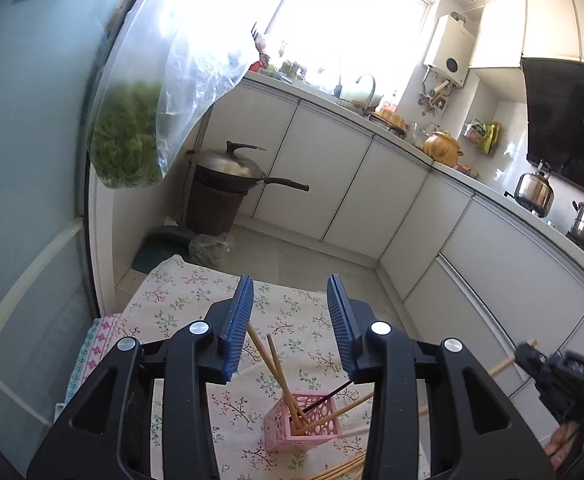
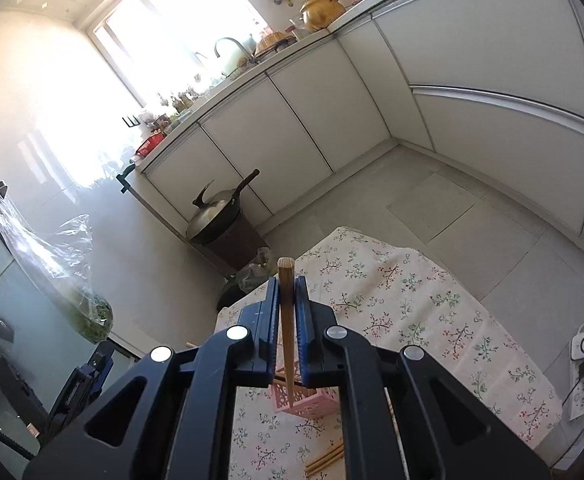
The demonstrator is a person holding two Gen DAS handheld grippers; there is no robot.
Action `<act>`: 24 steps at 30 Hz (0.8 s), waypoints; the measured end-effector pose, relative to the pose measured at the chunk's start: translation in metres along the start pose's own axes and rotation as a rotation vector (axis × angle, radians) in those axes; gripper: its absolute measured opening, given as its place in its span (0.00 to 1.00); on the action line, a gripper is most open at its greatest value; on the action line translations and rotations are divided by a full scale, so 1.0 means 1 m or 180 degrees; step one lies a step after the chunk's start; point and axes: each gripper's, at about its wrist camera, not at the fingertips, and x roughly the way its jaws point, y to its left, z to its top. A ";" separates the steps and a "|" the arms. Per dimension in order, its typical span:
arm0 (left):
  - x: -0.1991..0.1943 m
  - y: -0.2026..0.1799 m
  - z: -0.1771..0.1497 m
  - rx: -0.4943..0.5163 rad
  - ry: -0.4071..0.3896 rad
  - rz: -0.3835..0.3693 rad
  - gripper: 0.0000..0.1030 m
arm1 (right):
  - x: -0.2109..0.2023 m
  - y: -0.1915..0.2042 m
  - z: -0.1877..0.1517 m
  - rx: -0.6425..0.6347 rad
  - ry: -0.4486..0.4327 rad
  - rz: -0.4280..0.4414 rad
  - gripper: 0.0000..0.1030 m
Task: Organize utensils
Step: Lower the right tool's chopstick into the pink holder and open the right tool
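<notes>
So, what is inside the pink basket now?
The pink basket holds several wooden chopsticks and one black chopstick, all leaning. Their lower ends are hidden by its walls.

You are looking at a pink lattice-sided holder [image 1: 306, 420] standing on a table [image 1: 304, 320] whose cream cloth is showing small sprigs of red and green flowers. Tan wooden chopsticks [image 1: 277, 364] and one black stick [image 1: 328, 396] are leaning in it. Your left hand-held gripper [image 1: 290, 286] is showing blue ribbed pads on black arms; the right hand-held gripper [image 2: 287, 280] is matching it around a brown chopstick [image 2: 286, 300].
</notes>
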 end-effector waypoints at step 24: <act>-0.012 -0.056 -0.025 0.0630 -0.0057 0.0049 0.67 | 0.015 0.030 -0.021 -0.0578 -0.0086 -0.0228 0.14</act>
